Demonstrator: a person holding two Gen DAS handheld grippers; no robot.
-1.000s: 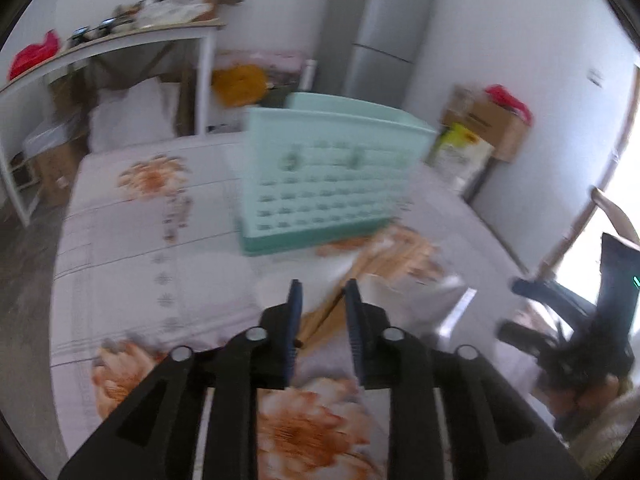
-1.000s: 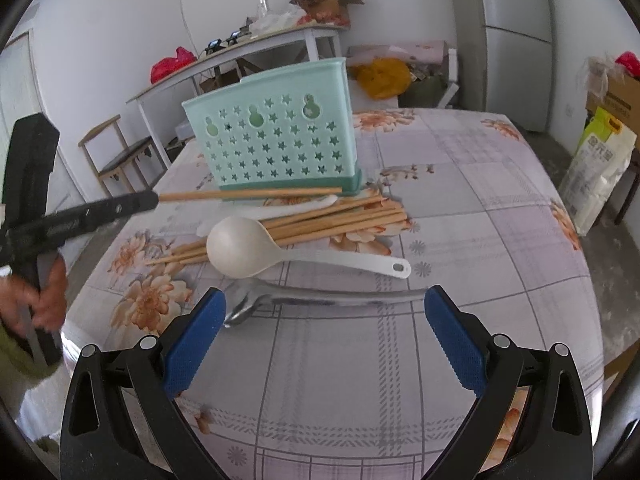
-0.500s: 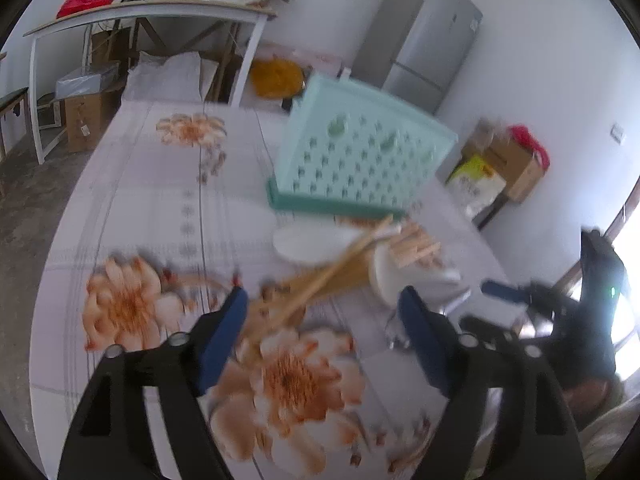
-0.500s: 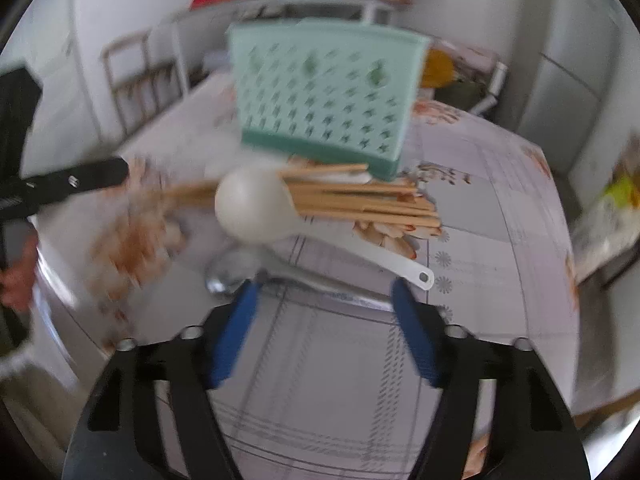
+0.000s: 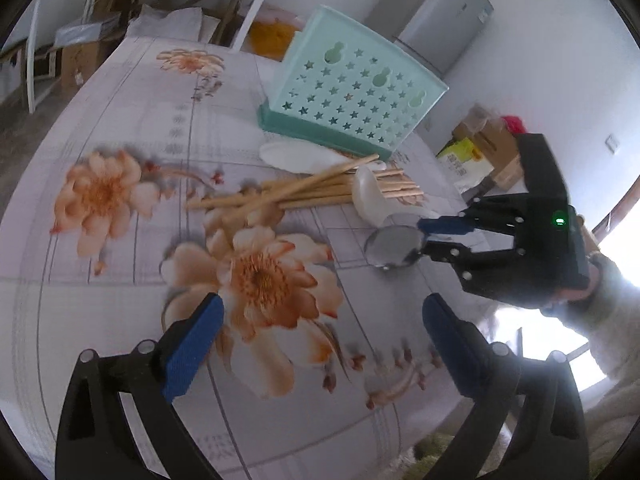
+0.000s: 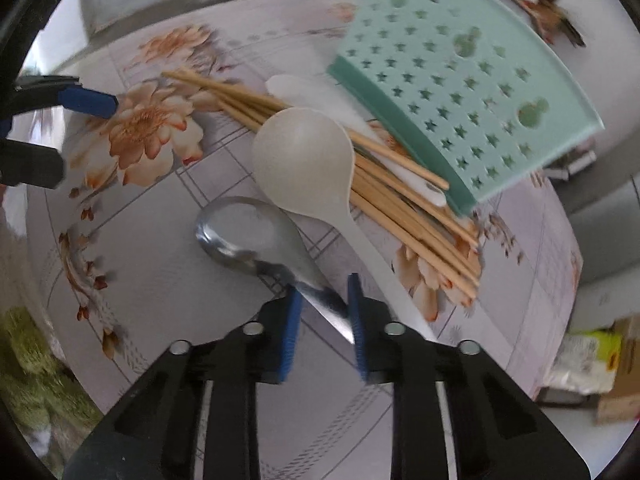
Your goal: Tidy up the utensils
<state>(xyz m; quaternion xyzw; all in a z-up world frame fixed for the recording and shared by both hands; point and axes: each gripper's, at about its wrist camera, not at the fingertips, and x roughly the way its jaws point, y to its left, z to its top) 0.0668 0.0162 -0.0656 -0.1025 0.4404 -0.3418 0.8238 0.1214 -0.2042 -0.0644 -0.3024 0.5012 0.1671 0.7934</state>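
Your right gripper (image 6: 323, 300) is closing on the metal spoon (image 6: 256, 236) handle at lower centre: shiny steel, round bowl flat on the floral tablecloth (image 6: 160, 280). Your left gripper (image 5: 320, 328) is opening, wide and empty.

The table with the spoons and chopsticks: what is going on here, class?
A person with a gripper in each hand is sorting utensils on a floral tablecloth. The right gripper is closing around the handle of the metal spoon. The left gripper hangs over the cloth, its jaws opening with nothing between them. The white plastic spoon and the wooden chopsticks lie loose before the mint-green utensil holder.
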